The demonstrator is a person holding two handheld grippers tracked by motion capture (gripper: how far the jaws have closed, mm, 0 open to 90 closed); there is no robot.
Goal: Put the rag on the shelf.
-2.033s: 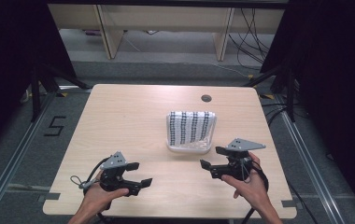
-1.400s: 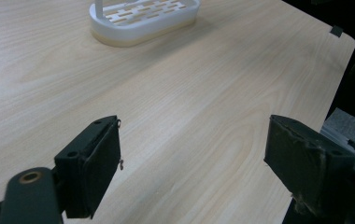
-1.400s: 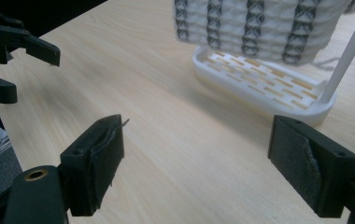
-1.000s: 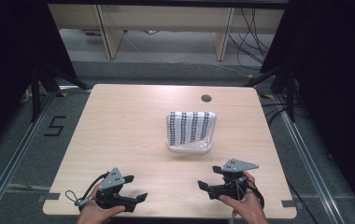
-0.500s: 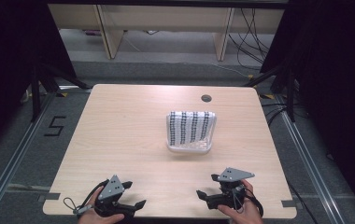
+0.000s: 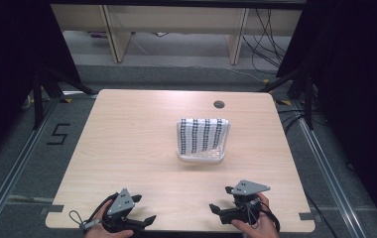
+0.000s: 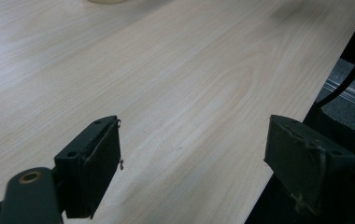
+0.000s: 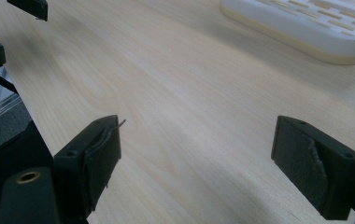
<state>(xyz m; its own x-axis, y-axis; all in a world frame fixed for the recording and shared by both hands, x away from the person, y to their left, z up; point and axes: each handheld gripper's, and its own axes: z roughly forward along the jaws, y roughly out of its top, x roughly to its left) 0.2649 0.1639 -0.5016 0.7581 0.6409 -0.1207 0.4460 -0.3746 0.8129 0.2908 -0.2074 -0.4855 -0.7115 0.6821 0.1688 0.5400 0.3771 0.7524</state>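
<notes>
Floor mark: a "5" (image 6: 57,134) taped on the floor left of the counter (image 6: 127,129); the one bit of writing that reads.
Left gripper (image 6: 138,224): near-left edge, fingers (image 7: 91,172) wide apart, holding nothing.
Risk, left: one finger hangs past the near edge; lowering there could catch the rim.
Tray (image 6: 202,139): white slotted tray, centre-right, well apart from both grippers; no label legible.
Right gripper (image 6: 218,211): near-right, fingers spread wide, empty.
Risk, right: a shallow reach may shove the light tray far instead of gripping it.

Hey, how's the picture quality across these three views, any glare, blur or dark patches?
High view: table evenly lit, surroundings nearly black. Left gripper view: pale glare on the wood, jaws sharp. Right gripper view: white slotted tray slightly soft, casting a faint shadow.
</notes>
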